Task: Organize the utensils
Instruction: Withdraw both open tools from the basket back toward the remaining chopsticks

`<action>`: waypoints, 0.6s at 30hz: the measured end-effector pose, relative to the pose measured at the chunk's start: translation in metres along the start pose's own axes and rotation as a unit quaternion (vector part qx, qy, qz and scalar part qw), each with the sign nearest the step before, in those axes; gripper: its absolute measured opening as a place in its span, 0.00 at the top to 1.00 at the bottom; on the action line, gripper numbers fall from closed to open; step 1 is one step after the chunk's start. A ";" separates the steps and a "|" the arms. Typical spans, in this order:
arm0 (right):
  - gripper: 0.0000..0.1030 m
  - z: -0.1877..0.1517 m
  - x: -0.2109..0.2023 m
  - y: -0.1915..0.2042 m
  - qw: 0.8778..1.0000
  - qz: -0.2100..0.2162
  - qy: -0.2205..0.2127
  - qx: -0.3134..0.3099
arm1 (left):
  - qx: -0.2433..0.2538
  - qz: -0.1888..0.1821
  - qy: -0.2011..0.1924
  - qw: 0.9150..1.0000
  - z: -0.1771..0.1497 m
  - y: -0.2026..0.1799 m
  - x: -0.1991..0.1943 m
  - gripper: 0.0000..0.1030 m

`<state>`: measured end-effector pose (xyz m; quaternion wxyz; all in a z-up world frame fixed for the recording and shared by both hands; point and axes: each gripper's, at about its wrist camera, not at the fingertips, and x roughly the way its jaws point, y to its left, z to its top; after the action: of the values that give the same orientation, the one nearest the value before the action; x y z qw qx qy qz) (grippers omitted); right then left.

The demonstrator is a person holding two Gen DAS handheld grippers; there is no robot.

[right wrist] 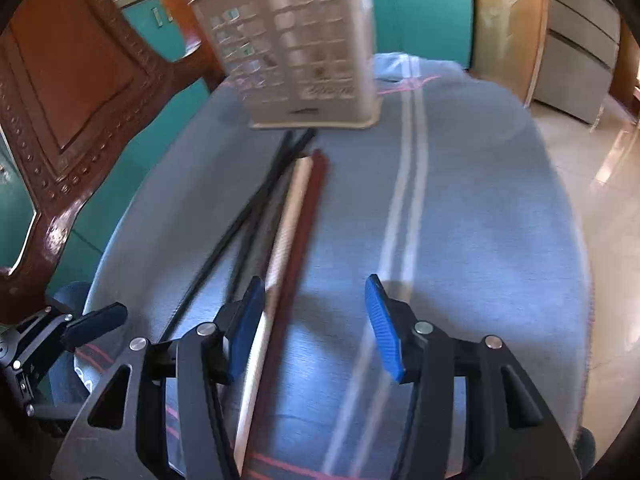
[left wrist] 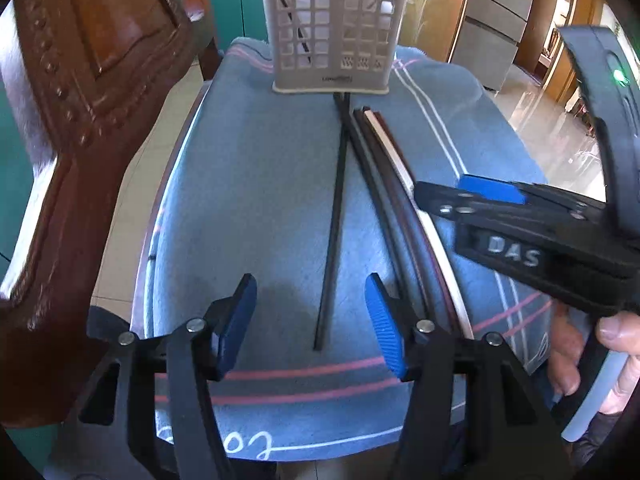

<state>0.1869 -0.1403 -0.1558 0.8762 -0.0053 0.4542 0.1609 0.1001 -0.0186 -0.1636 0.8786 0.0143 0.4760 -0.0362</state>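
A beige slotted utensil holder (left wrist: pixel 332 28) stands upright at the far end of the blue cloth; it also shows in the right wrist view (right wrist: pixel 296 56). Several chopsticks lie in front of it: a lone black one (left wrist: pixel 334 220), a bundle of dark, cream and reddish ones (left wrist: pixel 396 184), with the cream (right wrist: pixel 280 248) and reddish (right wrist: pixel 300 240) ones clear in the right wrist view. My left gripper (left wrist: pixel 312 324) is open, just above the black chopstick's near end. My right gripper (right wrist: pixel 316 320) is open; the cream and reddish chopsticks pass beside its left finger. It shows from the side in the left view (left wrist: pixel 492 196).
The blue striped cloth (left wrist: pixel 248 184) covers a small rounded table. A carved wooden chair (left wrist: pixel 80 92) stands close on the left. Tiled floor (right wrist: pixel 592 184) drops off to the right, with grey drawers (right wrist: pixel 576 40) and teal cabinets behind.
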 end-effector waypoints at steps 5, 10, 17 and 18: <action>0.66 -0.002 -0.002 0.000 1.000 0.010 -0.001 0.011 | -0.002 0.000 0.005 1.000 0.002 0.001 0.002 0.44; 0.83 -0.008 -0.006 -0.016 0.998 0.034 0.000 0.044 | 0.003 -0.002 0.007 1.000 0.001 -0.003 0.004 0.44; 0.83 -0.021 -0.019 -0.045 0.996 0.008 -0.003 0.089 | 0.003 0.000 0.000 1.000 0.007 -0.003 0.006 0.41; 0.82 -0.023 -0.023 -0.052 0.995 -0.010 -0.006 0.100 | 0.002 0.000 -0.001 1.000 0.008 -0.002 0.006 0.41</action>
<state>0.1707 -0.1997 -0.1581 0.8768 0.0785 0.4624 0.1057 0.1093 -0.0213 -0.1641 0.8792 0.0158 0.4748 -0.0368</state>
